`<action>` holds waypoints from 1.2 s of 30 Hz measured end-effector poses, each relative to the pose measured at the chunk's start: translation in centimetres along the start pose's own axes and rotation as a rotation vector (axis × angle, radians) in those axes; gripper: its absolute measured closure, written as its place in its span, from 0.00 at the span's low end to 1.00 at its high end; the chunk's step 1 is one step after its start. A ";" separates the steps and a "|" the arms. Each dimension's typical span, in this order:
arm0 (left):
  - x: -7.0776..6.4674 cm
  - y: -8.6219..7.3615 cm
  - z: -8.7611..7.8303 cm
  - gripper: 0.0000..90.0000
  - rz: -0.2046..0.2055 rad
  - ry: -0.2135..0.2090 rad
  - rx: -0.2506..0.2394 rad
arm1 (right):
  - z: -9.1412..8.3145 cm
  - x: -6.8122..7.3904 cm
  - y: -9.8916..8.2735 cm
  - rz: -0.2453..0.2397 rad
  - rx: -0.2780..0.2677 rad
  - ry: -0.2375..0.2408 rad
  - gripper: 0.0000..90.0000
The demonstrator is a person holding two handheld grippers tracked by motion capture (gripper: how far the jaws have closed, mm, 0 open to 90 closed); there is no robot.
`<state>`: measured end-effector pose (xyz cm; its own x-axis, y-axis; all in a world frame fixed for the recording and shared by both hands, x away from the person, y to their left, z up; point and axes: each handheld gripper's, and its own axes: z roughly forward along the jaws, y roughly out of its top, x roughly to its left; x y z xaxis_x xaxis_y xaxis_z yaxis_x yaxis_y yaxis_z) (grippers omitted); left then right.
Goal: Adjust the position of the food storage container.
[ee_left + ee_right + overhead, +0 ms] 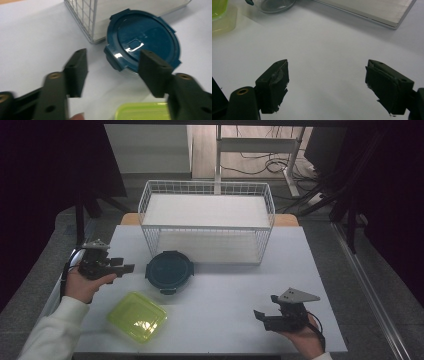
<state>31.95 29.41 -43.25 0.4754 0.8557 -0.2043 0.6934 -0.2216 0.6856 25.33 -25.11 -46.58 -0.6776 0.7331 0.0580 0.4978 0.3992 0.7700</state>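
**Desk:** Both tongs first, please: how do they stand?

**Photographer:** Left gripper (125, 265), held level at the table's left side, points at the round container; its jaws stand apart with bare table between them, nothing clasped. Right gripper (266, 307) rests near the front right corner, well apart from everything, jaws spread wide over bare table.

**Desk:** Biggest thing down to smallest?

**Photographer:** White table (225, 290), smooth and matte. At its back stands a white wire basket (206, 222), open grid walls, a pale flat board inside. Just in front of its left corner sits the round container (169, 270), dark teal plastic lid, glossy, with clip tabs on the rim. Near it, toward the front, lies a square lime-green container (136, 316), translucent, rounded corners.

**Desk:** What does each camera add?

**Photographer:** The left gripper view shows the teal lid's (143, 43) raised centre tab catching light, and clear glass beneath the rim. The right gripper view shows worn, ragged padding on its jaws, and the board's brushed edge (372, 12). The high view gives white sleeves and the cables.
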 end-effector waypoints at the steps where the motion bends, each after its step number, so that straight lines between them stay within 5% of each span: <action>1: 0.0 0.0 0.0 0.56 0.000 0.000 0.000 | 0.0 0.0 0.0 0.000 0.000 0.000 0.21; 8: 0.8 1.2 3.3 0.86 0.019 0.008 0.130 | 0.2 -0.1 0.0 0.001 0.004 0.002 0.21; 11: 1.0 1.6 4.4 0.95 0.016 0.020 0.138 | 0.3 -0.2 0.0 0.001 0.007 0.002 0.21; 22: 1.0 2.7 8.3 1.00 0.038 0.053 0.206 | 0.4 -0.4 -0.1 0.015 0.007 0.010 0.21; 36: 0.4 3.5 10.0 1.00 0.066 0.072 0.235 | 1.0 -0.9 -0.2 0.026 0.021 0.005 0.21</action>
<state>39.92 24.29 -47.90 0.4901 0.8649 -0.1088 0.7728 -0.3734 0.5131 26.39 -25.32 -47.36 -0.6671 0.7406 0.0808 0.5263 0.3917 0.7547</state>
